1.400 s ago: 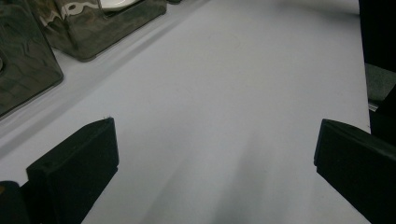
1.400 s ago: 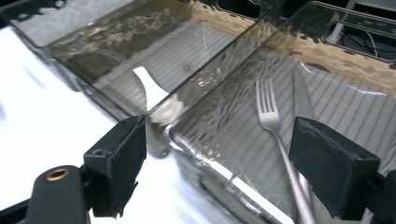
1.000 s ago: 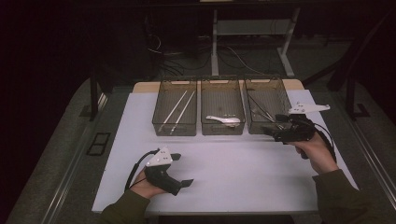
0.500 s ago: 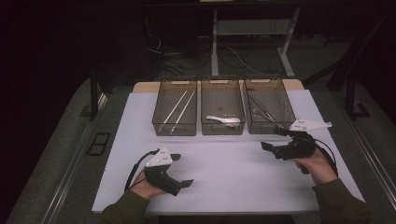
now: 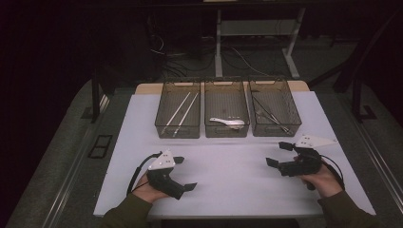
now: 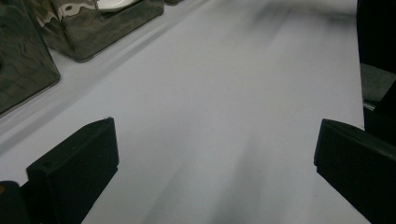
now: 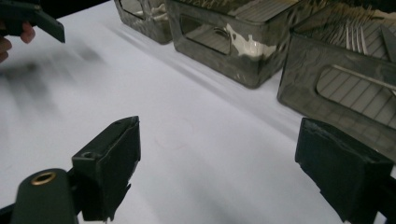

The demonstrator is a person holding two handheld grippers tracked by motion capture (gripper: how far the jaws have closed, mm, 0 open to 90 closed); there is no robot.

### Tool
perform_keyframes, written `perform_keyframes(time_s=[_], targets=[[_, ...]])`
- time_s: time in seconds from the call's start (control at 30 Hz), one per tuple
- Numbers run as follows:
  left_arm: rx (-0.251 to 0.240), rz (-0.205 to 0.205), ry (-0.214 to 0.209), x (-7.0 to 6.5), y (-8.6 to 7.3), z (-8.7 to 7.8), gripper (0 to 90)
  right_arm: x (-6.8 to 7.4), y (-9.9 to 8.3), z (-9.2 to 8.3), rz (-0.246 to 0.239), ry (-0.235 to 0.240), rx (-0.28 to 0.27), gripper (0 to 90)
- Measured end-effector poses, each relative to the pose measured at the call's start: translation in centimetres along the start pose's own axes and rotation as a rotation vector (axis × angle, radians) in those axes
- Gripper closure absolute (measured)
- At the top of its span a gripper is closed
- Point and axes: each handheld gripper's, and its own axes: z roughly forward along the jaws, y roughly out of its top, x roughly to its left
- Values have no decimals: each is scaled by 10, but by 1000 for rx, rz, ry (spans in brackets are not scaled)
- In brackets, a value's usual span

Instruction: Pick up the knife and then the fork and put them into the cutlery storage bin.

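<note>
Right gripper [image 5: 279,154] drawn back and lowered from the right bin [image 5: 274,114] toward the counter [image 5: 228,166], jaws just widened, nothing held, left gripper [image 5: 186,175] kept low, jaws released.

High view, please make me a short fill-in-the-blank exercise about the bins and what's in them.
1. A row of ____ dark bins stands at the far side of the white table.
2. The white spoon lies in the ____ bin.
3. The two chopsticks lie in the ____ bin.
4. The fork lies in the ____ bin.

Missing words: three; middle; left; right
</note>
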Motion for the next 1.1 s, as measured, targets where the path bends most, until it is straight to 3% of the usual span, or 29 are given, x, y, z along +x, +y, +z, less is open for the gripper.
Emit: perform_keyframes(time_s=[0.57, 1.1], targets=[[-6, -5, 4, 0, 0, -1, 0, 11, -24, -6, -3, -1, 40, 141], [2, -1, 7, 0, -1, -1, 0, 10, -38, -11, 11, 1, 66, 131]])
